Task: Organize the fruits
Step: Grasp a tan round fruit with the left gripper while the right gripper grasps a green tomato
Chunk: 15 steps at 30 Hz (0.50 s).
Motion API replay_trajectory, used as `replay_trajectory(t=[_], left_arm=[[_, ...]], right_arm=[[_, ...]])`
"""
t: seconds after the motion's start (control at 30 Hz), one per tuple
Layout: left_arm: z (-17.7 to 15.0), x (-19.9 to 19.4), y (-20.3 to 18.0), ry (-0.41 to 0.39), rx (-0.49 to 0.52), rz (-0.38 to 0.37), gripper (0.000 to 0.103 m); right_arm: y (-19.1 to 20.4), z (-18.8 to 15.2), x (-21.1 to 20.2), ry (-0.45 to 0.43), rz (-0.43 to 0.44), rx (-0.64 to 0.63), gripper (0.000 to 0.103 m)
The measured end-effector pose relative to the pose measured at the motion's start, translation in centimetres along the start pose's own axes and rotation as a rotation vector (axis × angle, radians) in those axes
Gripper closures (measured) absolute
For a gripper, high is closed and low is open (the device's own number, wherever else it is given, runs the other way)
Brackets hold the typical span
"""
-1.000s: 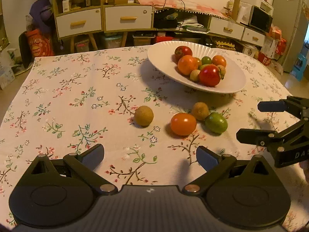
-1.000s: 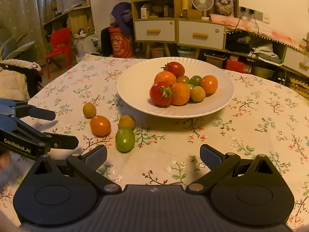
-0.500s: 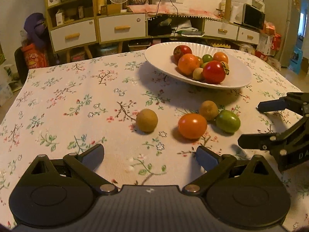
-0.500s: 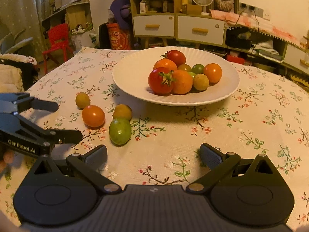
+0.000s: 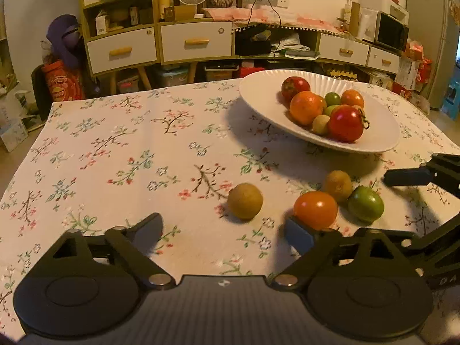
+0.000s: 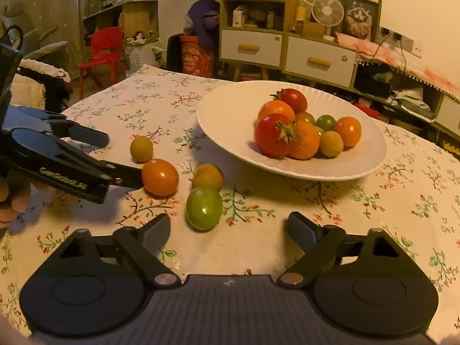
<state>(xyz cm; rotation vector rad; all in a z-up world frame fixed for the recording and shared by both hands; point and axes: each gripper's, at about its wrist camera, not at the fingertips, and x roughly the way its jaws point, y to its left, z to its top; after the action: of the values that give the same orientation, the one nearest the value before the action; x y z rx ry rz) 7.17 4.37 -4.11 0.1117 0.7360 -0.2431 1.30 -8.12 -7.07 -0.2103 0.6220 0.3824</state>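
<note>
Closing, both sets of empty fingers [image 5: 299,234] [image 6: 156,231] flank the green tomato [image 6: 204,208], long axis upright.

White plate [image 6: 230,120], floral tablecloth [image 5: 115,149], green tomato [image 6: 204,208]

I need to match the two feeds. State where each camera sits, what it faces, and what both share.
Left wrist: on the left tongs, tilted down at the loose brown fruit; right tongs' fingers at right.
Right wrist: on the right tongs, facing the green tomato; left tongs and fingertips of a hand at left.
Shared: white plate, four loose fruits, floral tablecloth. Both tongs are closing, empty.
</note>
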Motion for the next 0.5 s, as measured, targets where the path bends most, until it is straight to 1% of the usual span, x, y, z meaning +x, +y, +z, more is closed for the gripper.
replay_trajectory(t=[0.03,0.1,0.13,0.2,0.23,0.3,0.33,0.4,0.43,0.5], left_arm=[[0.14,0.06,-0.08,-0.001,0.002,-0.006,0.018],[0.35,0.17,-0.26,-0.001,0.007,-0.016,0.026],[0.43,0.2,-0.33,-0.002,0.008,-0.02,0.028],[0.55,0.23,-0.44,-0.003,0.008,-0.026,0.037],[0.59,0.22,-0.49,-0.004,0.009,-0.029,0.039],[0.67,0.17,-0.57,-0.004,0.008,-0.035,0.048],[0.73,0.2,-0.58,-0.004,0.008,-0.038,0.051],[0.82,0.19,-0.65,-0.003,0.006,-0.044,0.057],[0.85,0.19,-0.68,-0.003,0.006,-0.045,0.059],[0.85,0.17,-0.72,-0.004,0.005,-0.047,0.066]], right_arm=[[0.1,0.08,0.01,-0.002,0.005,-0.005,0.023],[0.33,0.23,0.0,-0.005,0.018,-0.015,0.031],[0.41,0.23,-0.02,-0.006,0.022,-0.019,0.033],[0.52,0.33,0.01,-0.009,0.029,-0.026,0.041],[0.56,0.37,0.02,-0.01,0.031,-0.029,0.043],[0.58,0.48,0.01,-0.012,0.038,-0.031,0.054],[0.58,0.54,-0.03,-0.012,0.041,-0.03,0.056],[0.57,0.61,-0.06,-0.013,0.045,-0.028,0.062],[0.52,0.63,-0.02,-0.013,0.046,-0.027,0.063],[0.55,0.6,-0.07,-0.013,0.048,-0.028,0.066]])
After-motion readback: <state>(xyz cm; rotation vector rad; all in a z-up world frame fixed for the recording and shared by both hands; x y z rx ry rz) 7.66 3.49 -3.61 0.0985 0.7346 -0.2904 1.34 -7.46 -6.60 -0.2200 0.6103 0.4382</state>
